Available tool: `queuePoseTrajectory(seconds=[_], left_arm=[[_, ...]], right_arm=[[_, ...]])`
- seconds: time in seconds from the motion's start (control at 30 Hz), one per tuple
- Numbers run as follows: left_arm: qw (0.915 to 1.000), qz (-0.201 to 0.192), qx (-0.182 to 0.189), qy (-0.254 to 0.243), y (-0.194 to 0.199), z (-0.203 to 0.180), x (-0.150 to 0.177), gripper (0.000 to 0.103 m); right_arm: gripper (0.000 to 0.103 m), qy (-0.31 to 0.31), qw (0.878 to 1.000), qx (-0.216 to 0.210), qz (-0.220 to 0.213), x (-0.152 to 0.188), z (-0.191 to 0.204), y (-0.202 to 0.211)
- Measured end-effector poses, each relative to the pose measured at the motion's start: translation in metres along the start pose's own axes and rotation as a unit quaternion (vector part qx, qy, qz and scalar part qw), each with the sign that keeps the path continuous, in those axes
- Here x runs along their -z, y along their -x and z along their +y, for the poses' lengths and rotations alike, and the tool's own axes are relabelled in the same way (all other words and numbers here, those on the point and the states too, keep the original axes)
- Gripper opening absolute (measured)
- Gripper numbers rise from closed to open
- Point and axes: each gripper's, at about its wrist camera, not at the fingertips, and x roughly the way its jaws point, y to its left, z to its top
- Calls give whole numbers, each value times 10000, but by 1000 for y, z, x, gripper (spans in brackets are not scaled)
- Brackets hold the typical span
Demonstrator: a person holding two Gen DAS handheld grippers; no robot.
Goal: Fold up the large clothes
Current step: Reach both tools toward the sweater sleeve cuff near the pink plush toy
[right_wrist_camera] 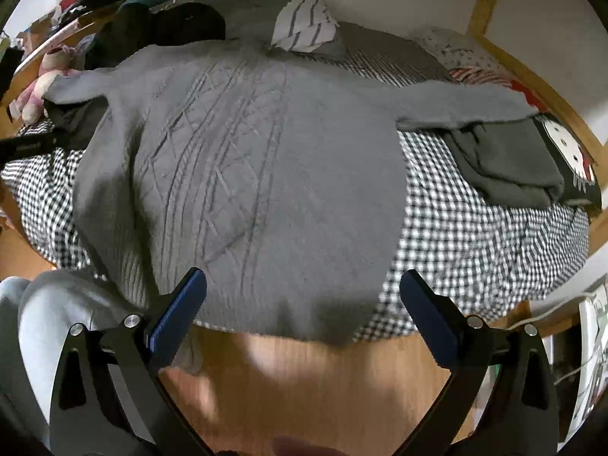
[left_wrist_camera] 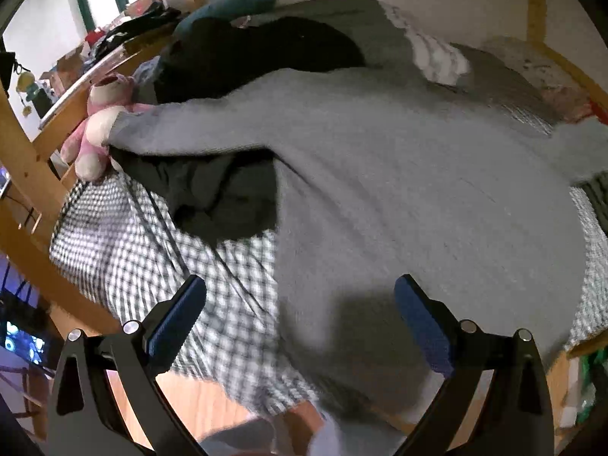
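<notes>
A large grey knitted sweater [right_wrist_camera: 247, 159] lies spread flat on the checked bedsheet [right_wrist_camera: 475, 239], sleeves stretched out to both sides. It also fills the left wrist view [left_wrist_camera: 399, 190]. My left gripper [left_wrist_camera: 300, 304] is open and empty, hovering over the sweater's lower left hem. My right gripper [right_wrist_camera: 302, 300] is open and empty above the sweater's bottom hem near the bed's front edge. The left gripper's tip [right_wrist_camera: 26, 146] shows at the far left of the right wrist view.
A dark folded garment [right_wrist_camera: 509, 163] and a black cartoon cushion [right_wrist_camera: 570, 159] lie at the right. A pink plush toy [left_wrist_camera: 102, 121], dark clothes [left_wrist_camera: 228, 197], a black pile [left_wrist_camera: 258, 53] and a striped pillow [right_wrist_camera: 304, 22] sit at the left and head. The wooden bed frame [left_wrist_camera: 22, 159] surrounds the mattress.
</notes>
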Motion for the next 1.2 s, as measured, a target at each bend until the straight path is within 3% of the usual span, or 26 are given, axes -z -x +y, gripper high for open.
queuePoseTrajectory(seconds=[0.07, 0.17, 0.27, 0.33, 0.5, 0.67, 0.7, 0.8, 0.9, 0.97, 1.07, 1.1, 1.2], left_arm=[[9998, -23, 36, 181, -19, 22, -20, 98], [9970, -6, 383, 679, -50, 68, -50, 98], [9884, 83, 780, 1301, -88, 118, -78, 98], [9851, 195, 698, 1561, -116, 151, -96, 98], [9806, -154, 152, 1948, -153, 212, -125, 98], [9549, -598, -424, 2876, -177, 282, -137, 98], [9509, -721, -395, 2983, -180, 291, -139, 98], [9376, -980, 343, 3320, -198, 317, -144, 98], [9161, -827, 1035, 3784, -220, 332, -148, 98], [8872, -1054, 1554, 4215, -226, 346, -144, 98], [8249, -1343, 2200, 5031, -237, 373, -132, 98], [8132, -1457, 2340, 5125, -238, 378, -130, 98], [8021, -1621, 2516, 5168, -240, 386, -130, 98]], right_arm=[[100, 63, 10000, -2, -41, -17, 17, -10], [100, 223, 9997, -21, -131, -38, 43, -24], [100, 402, 9989, -74, -213, -59, 76, -40], [101, 525, 9982, -150, -265, -71, 96, -50], [101, 1021, 9924, -364, -576, -111, 162, -75], [101, 1591, 9818, -543, -887, -148, 227, -94], [100, 1685, 9795, -576, -945, -153, 238, -97], [100, 2085, 9668, -846, -1209, -172, 277, -103], [100, 2628, 9462, -797, -1714, -183, 319, -103], [100, 2925, 9311, -752, -2047, -188, 342, -103], [100, 3275, 9137, -741, -2288, -190, 372, -104], [100, 3352, 9102, -744, -2318, -191, 382, -106], [100, 3474, 9039, -903, -2327, -191, 400, -114]])
